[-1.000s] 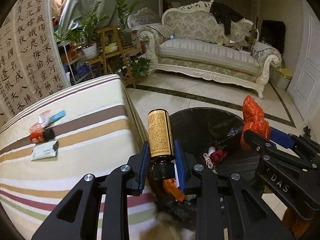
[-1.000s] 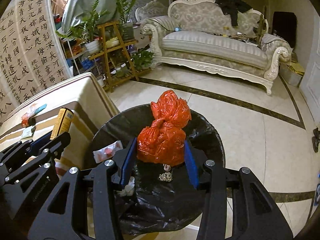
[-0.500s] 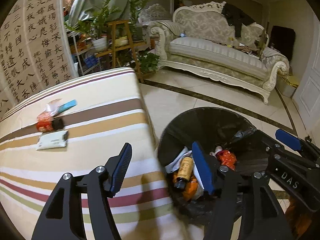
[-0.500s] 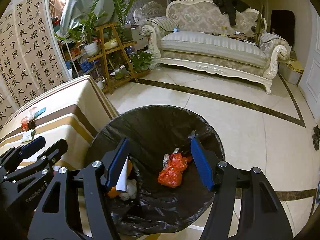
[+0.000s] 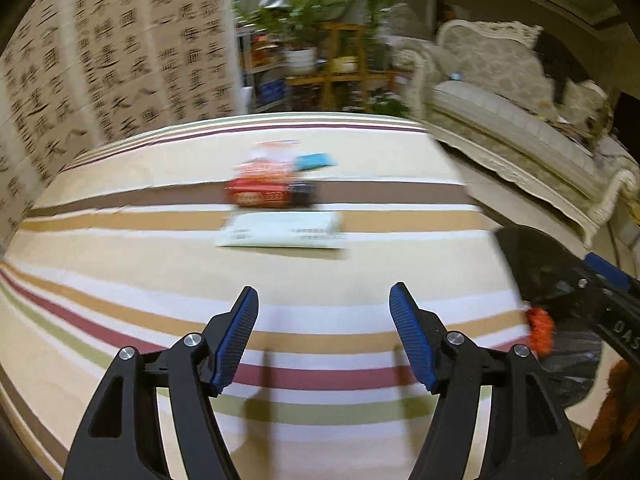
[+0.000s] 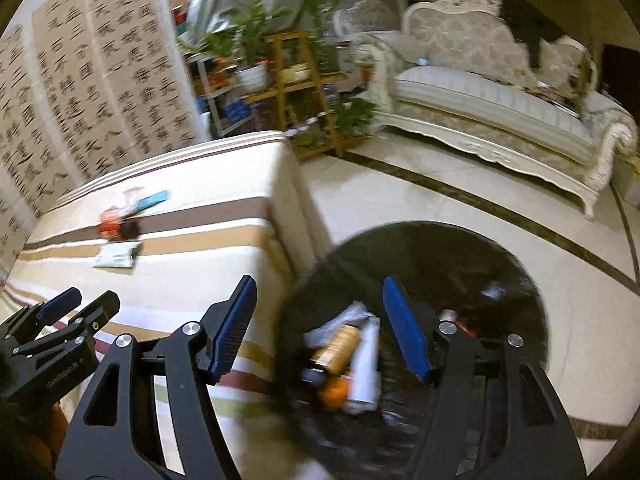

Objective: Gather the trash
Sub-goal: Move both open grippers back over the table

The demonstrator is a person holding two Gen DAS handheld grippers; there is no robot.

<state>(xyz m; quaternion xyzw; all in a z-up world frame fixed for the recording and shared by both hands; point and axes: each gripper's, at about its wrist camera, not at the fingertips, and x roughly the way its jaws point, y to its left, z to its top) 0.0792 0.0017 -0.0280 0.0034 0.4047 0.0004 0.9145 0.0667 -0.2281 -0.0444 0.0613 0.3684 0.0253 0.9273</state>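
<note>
My left gripper [image 5: 324, 334] is open and empty above the striped table [image 5: 160, 272]. Ahead of it lie a white packet [image 5: 280, 234], a red and black wrapper [image 5: 268, 192] and a blue wrapper [image 5: 314, 161]. My right gripper [image 6: 316, 330] is open and empty over the edge between the table [image 6: 180, 280] and the black-lined trash bin [image 6: 460, 264]. The bin holds a brown bottle [image 6: 336, 348], white paper and orange scraps. The same wrappers show in the right wrist view: the white packet [image 6: 116, 255], the red wrapper [image 6: 112, 226].
A cream sofa [image 6: 500, 104] stands at the back right on the tiled floor. A wooden plant stand [image 6: 296, 80] with potted plants is behind the table. A calligraphy screen [image 6: 80, 80] stands at the left. The bin edge [image 5: 536, 256] and the right gripper [image 5: 608, 280] show right of the table.
Both grippers let go of the bottle and the orange bag into the bin. They have since swung left; the left gripper now faces the wrappers on the table.
</note>
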